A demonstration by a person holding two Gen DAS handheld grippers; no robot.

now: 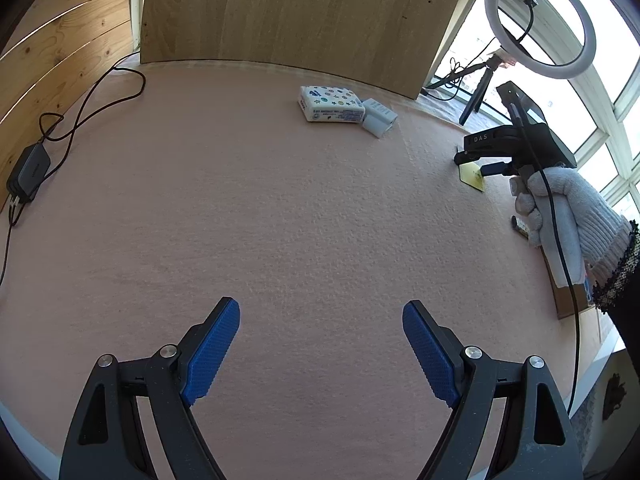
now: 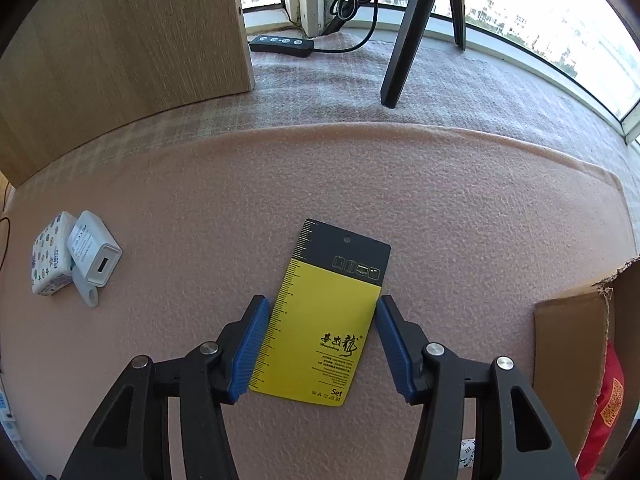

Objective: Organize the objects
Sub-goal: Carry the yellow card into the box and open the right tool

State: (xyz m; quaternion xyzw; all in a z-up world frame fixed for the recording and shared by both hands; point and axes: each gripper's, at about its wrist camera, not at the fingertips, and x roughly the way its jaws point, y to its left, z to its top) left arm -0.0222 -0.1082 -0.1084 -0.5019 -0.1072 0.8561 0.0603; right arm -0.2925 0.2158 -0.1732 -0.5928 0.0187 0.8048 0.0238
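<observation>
Right claw straddling the flat yellow card, ready to pinch it up.

The right claw point(image 2: 318, 350) stands apart, a blue pad just beside each long edge of the yellow card point(image 2: 320, 320), which lies flat on the pink worktop point(image 2: 460, 208), well right of the white charger point(image 2: 94, 258) and sticker-covered box point(image 2: 50, 256). To my eye, a thin card wants the pads pressed low against the felt, closing evenly so it bows upward rather than skidding. The left claw point(image 1: 320, 350) hangs apart over bare felt, holding nothing.
</observation>
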